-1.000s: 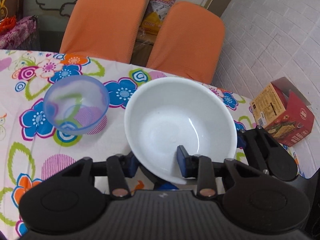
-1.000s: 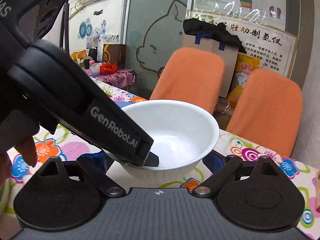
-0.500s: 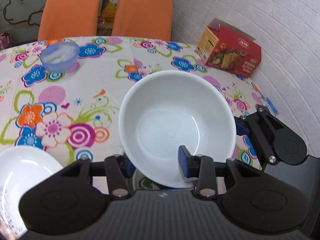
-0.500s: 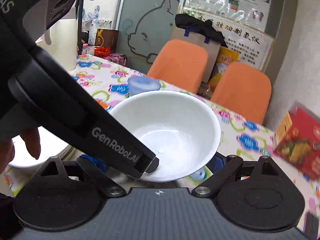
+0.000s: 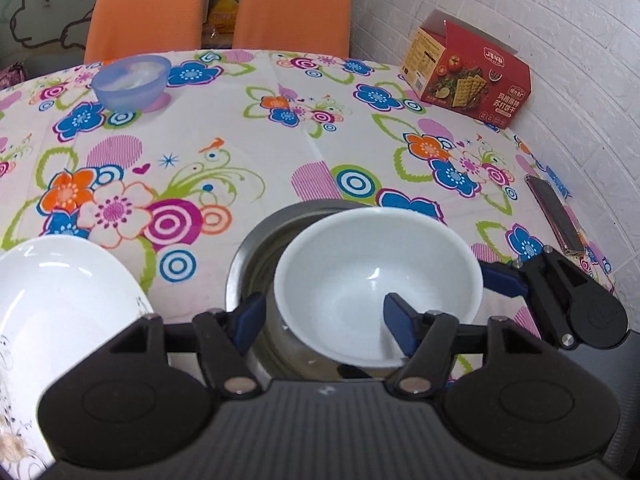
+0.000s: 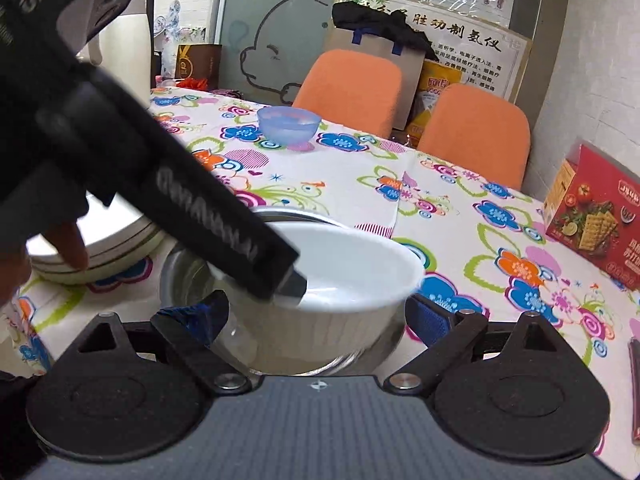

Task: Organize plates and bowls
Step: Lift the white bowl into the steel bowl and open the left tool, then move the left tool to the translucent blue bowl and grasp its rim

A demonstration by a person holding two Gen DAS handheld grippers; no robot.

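Close up by the left tool (image 5: 324, 320) sits the white bowl (image 5: 376, 280). It rests inside a bigger steel bowl (image 5: 248, 256) on the desk (image 5: 320, 140), and it leans a little to one side. I think it was put there so that the bowls nest and take up less room. One finger of the left tool is inside the white bowl. The other is outside, with a small gap to the bowl's wall, so this tool is open and not pinching. The right tool (image 6: 316, 316) has a finger on each side of the same bowl, low by its wall. I cannot tell if it squeezes or only stands beside it.

Just to the left is a white plate (image 5: 60, 300). From the right side it looks like the top of a small pile, so the plates seem to have their own spot.

Farther off, a blue bowl (image 5: 130, 80) stands alone near the far edge. It is probably next to go in the nest. A red box (image 5: 468, 76) and a phone (image 5: 554, 216) lie by the wall, well apart from the dishes. Two orange chairs (image 5: 148, 4) stand behind the desk.
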